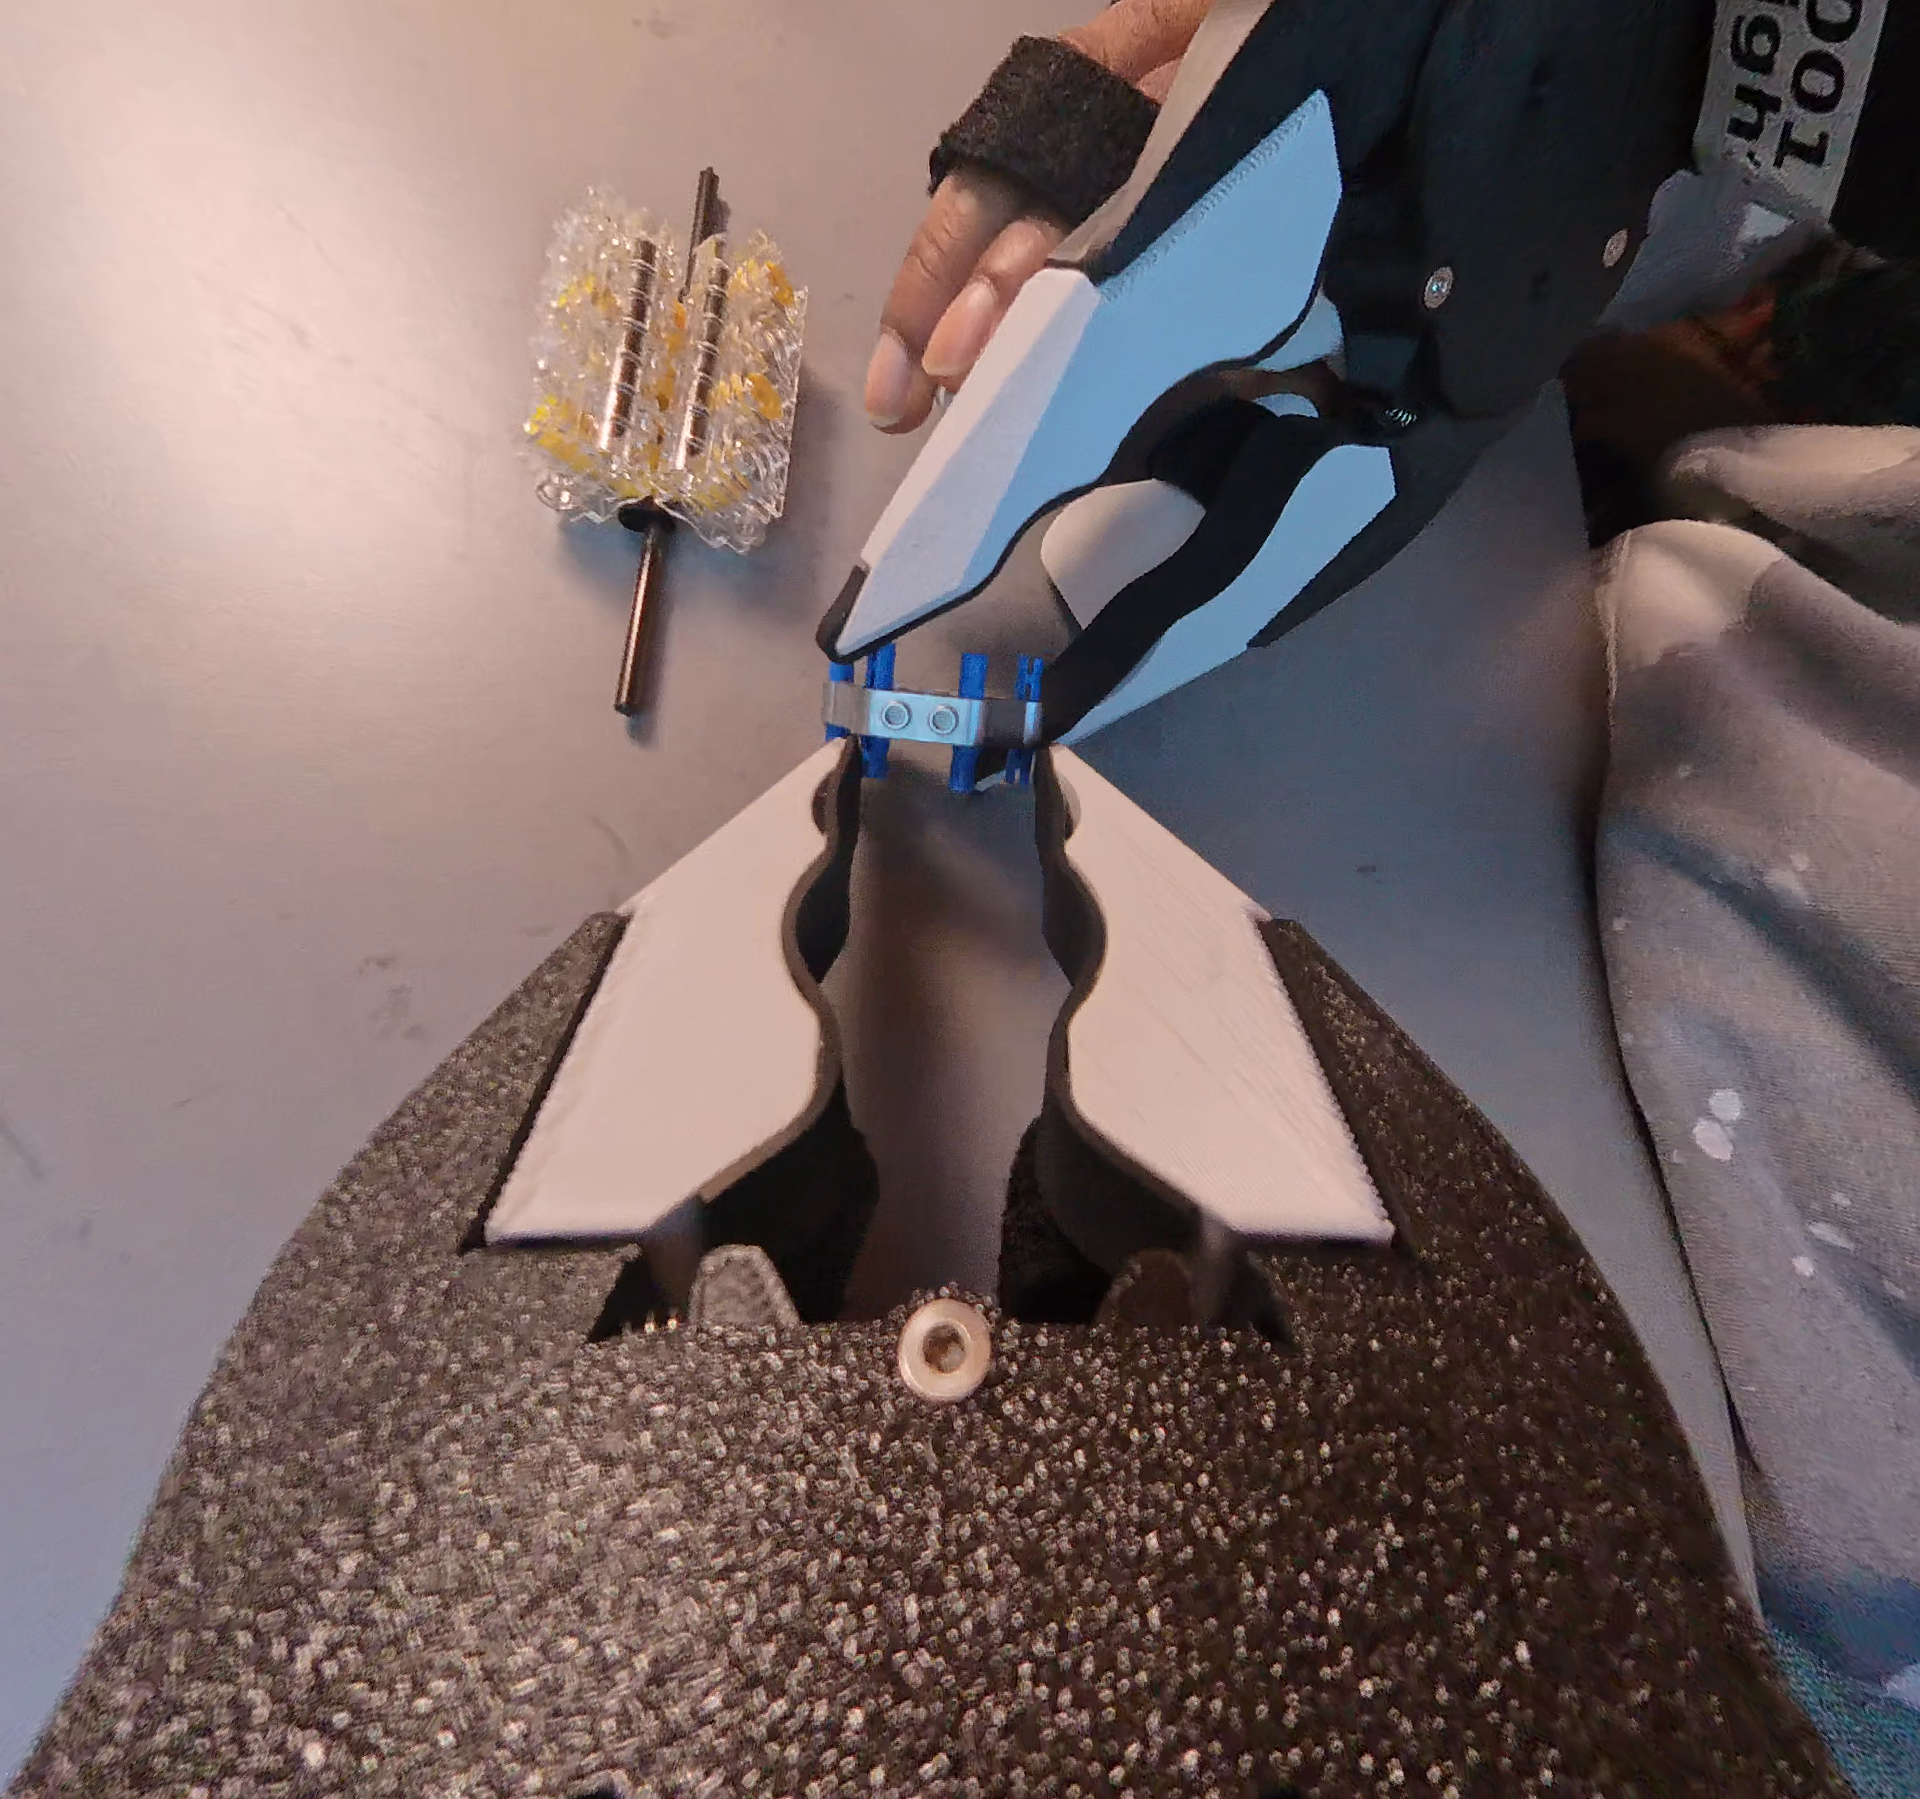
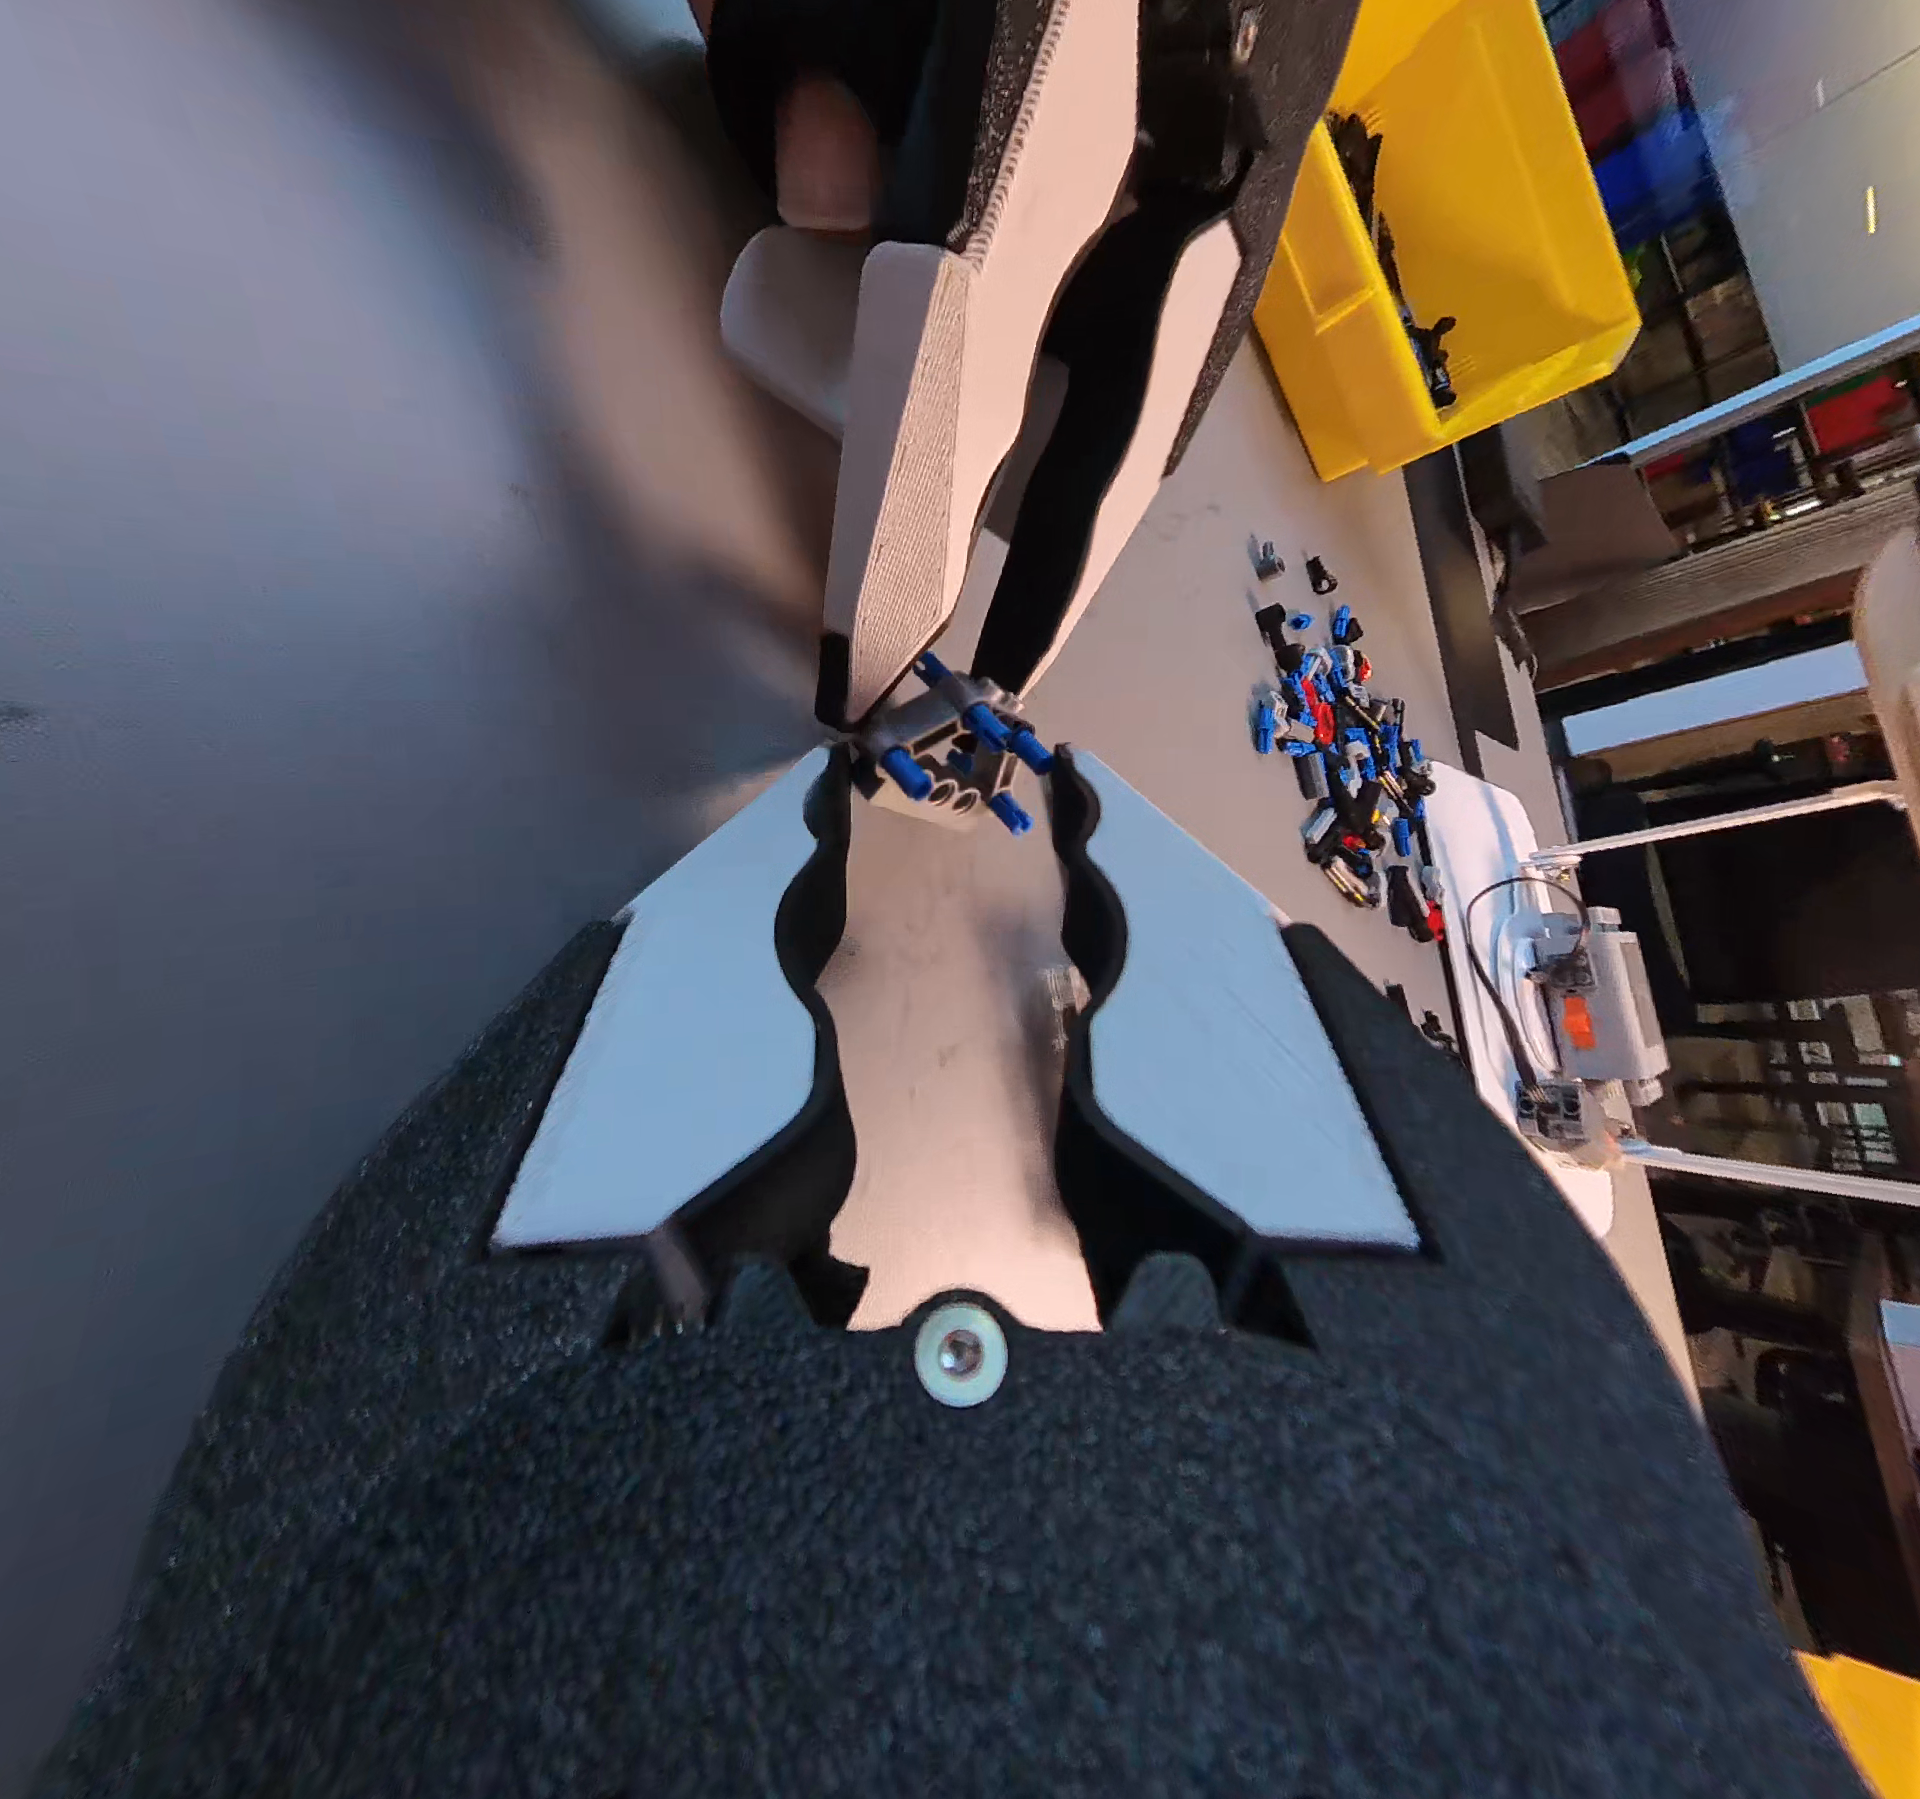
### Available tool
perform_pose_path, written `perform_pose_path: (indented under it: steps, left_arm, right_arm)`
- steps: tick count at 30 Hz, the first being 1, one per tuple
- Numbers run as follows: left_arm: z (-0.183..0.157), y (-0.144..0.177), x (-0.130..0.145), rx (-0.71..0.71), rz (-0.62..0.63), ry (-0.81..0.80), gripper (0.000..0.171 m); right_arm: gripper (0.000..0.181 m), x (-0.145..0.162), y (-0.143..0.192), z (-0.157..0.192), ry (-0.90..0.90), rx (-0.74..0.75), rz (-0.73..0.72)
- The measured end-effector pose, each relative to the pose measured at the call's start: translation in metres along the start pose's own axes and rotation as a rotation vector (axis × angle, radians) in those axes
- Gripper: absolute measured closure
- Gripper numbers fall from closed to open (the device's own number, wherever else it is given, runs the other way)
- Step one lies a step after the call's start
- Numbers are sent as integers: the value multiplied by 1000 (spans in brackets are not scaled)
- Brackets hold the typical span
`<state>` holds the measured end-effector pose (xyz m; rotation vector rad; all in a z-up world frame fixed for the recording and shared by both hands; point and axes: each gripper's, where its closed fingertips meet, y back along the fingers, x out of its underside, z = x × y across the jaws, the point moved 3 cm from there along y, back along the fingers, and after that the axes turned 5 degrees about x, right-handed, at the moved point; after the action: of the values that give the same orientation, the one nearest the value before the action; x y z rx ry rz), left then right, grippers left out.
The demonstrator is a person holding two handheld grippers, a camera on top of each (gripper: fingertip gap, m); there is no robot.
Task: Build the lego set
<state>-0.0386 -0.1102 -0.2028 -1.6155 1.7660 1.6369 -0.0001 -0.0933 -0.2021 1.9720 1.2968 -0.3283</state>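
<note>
Nearest lens: left gripper [image 1: 945,770], black grainy body, white fingers. Tips flank small grey plastic frame studded with blue pins [image 1: 928,716] at frame centre; clamped or merely touching, cannot tell. Right gripper [image 1: 943,687], entering from upper right, pinches both frame ends above pale grey table [image 1: 312,814]. Tip-only hold, probably pivots easily. Clear bristly roller on dark rod [image 1: 665,378], upper left, well apart.

We cannot make out single pieces in the small heap of parts [image 2: 1345,762] beside the yellow bin [image 2: 1455,222]; left of the grey frame [image 2: 940,757], the surface [image 2: 260,502] is blurred.
</note>
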Motion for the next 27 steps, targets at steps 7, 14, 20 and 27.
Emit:
perform_pose_path:
  steps: [7,14,20,27]
  left_arm:
    - [4,0,-1,-58,23,-47,142]
    - [3,-4,-6,-41,-4,-17,137]
    - [5,-4,-8,-44,-1,22,152]
    - [7,0,-1,-82,31,-26,165]
  right_arm:
    - [144,4,0,1,-8,-29,5]
    - [144,4,3,3,-19,-59,-11]
    - [145,4,3,4,-24,-49,0]
    - [145,3,3,5,-42,-58,23]
